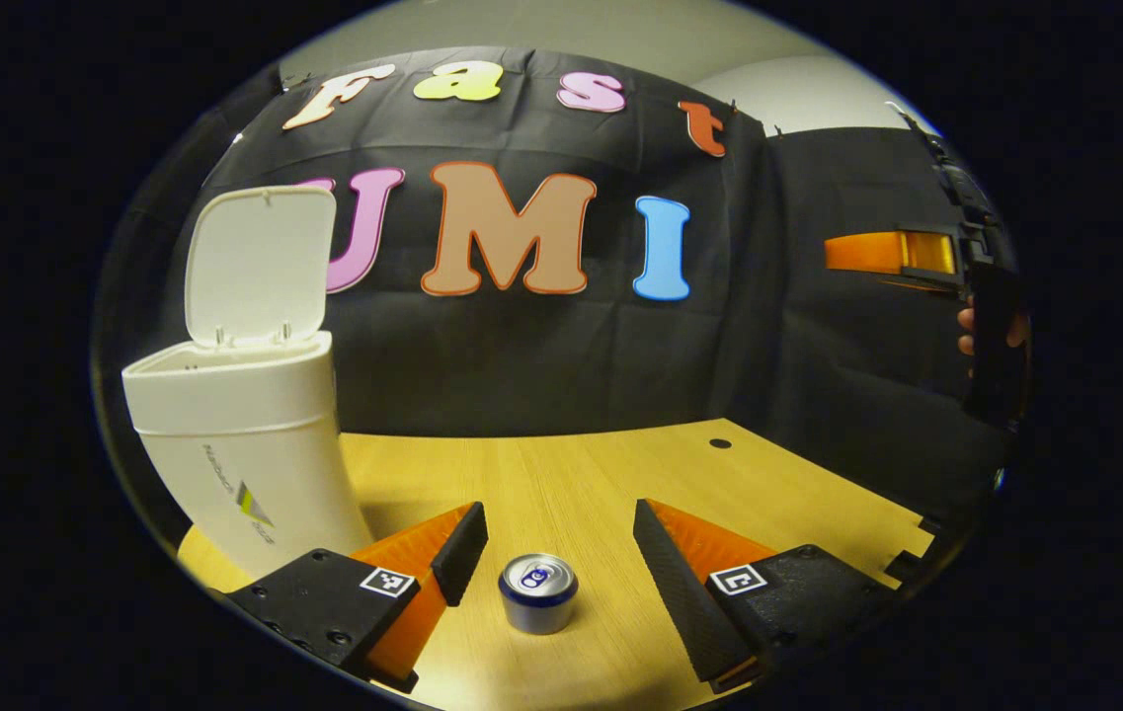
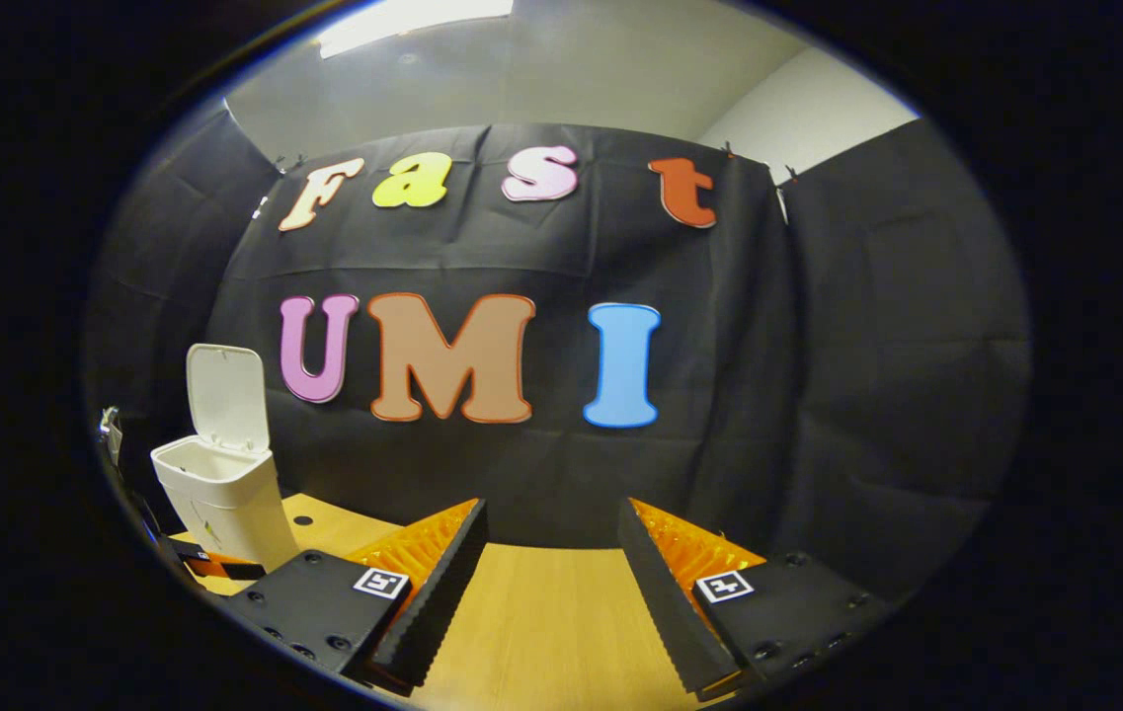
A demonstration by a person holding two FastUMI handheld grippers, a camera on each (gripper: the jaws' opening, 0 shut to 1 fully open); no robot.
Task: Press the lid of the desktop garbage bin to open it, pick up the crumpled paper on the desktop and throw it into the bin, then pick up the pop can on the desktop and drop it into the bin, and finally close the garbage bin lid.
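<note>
On the wooden desktop (image 1: 561,474), the pop can (image 1: 537,592) stood upright between the two fingers of the left gripper (image 1: 561,553), in the left gripper view. The fingers were wide apart and did not touch the can; there was bare wood on both sides of it. The can's top with its pull tab faced up.

To the left of this gripper stood the white garbage bin (image 1: 245,454), just beside the left finger. Its lid (image 1: 260,262) was raised and stood almost upright at the back of the bin, so the mouth was open. The inside of the bin could not be seen from here.

At the right edge of the same view, the right gripper (image 1: 892,254) was held high above the desk, and part of a hand (image 1: 966,331) showed behind it.

In the right gripper view, the right gripper (image 2: 551,563) also had its fingers apart, with nothing between them. The bin (image 2: 225,499) was far to the left, its lid (image 2: 225,395) up.
</note>
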